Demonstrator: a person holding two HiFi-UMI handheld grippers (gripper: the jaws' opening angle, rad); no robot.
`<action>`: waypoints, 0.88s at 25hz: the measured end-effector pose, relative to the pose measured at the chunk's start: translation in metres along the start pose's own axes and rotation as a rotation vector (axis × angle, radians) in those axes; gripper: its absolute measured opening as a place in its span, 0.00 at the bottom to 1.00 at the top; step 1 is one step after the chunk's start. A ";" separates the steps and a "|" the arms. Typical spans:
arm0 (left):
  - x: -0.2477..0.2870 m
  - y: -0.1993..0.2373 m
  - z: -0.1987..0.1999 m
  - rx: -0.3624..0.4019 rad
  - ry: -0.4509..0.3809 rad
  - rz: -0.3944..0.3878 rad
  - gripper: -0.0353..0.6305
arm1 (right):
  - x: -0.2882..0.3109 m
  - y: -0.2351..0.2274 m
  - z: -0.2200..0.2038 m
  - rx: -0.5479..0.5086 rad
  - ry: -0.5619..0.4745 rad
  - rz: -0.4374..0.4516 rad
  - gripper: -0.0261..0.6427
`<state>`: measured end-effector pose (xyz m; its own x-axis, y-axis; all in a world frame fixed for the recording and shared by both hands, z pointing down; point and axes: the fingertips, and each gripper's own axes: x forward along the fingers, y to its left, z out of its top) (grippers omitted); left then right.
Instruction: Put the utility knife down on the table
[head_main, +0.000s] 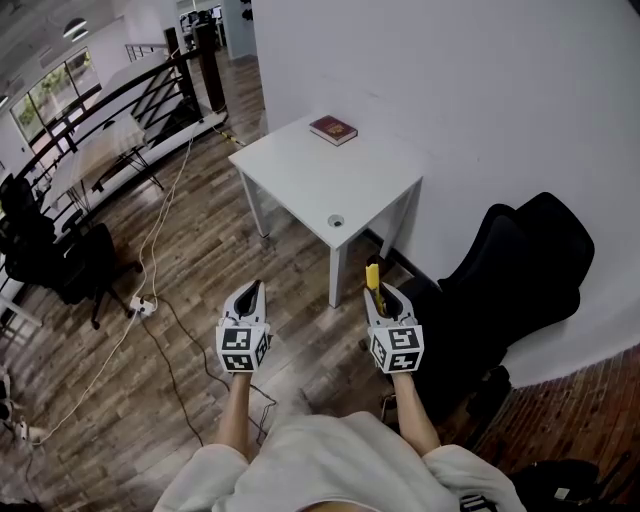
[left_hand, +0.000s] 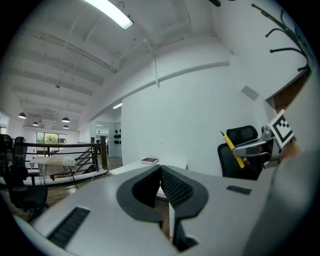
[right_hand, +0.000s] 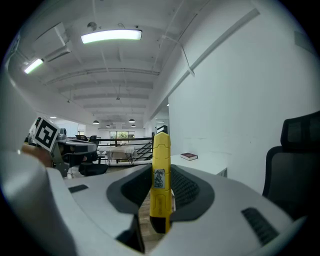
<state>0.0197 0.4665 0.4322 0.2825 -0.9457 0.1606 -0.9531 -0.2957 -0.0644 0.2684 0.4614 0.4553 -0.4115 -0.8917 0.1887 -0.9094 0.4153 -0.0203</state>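
A yellow utility knife (right_hand: 160, 180) stands upright between the jaws of my right gripper (right_hand: 161, 187), which is shut on it. In the head view the knife (head_main: 372, 277) sticks up from the right gripper (head_main: 384, 298), a short way in front of the small white table (head_main: 300, 170). My left gripper (head_main: 250, 296) hangs level beside it, jaws closed together and empty. The left gripper view shows its tips (left_hand: 161, 172) meeting, with the knife (left_hand: 233, 149) in the other gripper at right. The table (right_hand: 212, 162) lies ahead in the right gripper view.
A dark red book (head_main: 333, 130) lies at the table's far corner by the white wall. A black office chair (head_main: 510, 280) stands right of the table. Cables and a power strip (head_main: 141, 305) run over the wooden floor at left, with a black railing (head_main: 110, 110) beyond.
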 end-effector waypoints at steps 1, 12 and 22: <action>0.004 0.000 0.000 -0.003 0.000 0.000 0.06 | 0.002 -0.001 -0.001 0.000 0.000 0.002 0.21; 0.054 0.025 -0.016 -0.018 0.015 -0.012 0.06 | 0.060 -0.010 -0.007 0.007 0.014 0.001 0.20; 0.149 0.088 -0.011 -0.034 0.017 -0.037 0.06 | 0.167 -0.021 0.011 0.003 0.030 -0.018 0.20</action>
<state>-0.0236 0.3007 0.4608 0.3164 -0.9315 0.1795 -0.9451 -0.3257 -0.0243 0.2177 0.3014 0.4764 -0.3931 -0.8931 0.2188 -0.9168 0.3989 -0.0192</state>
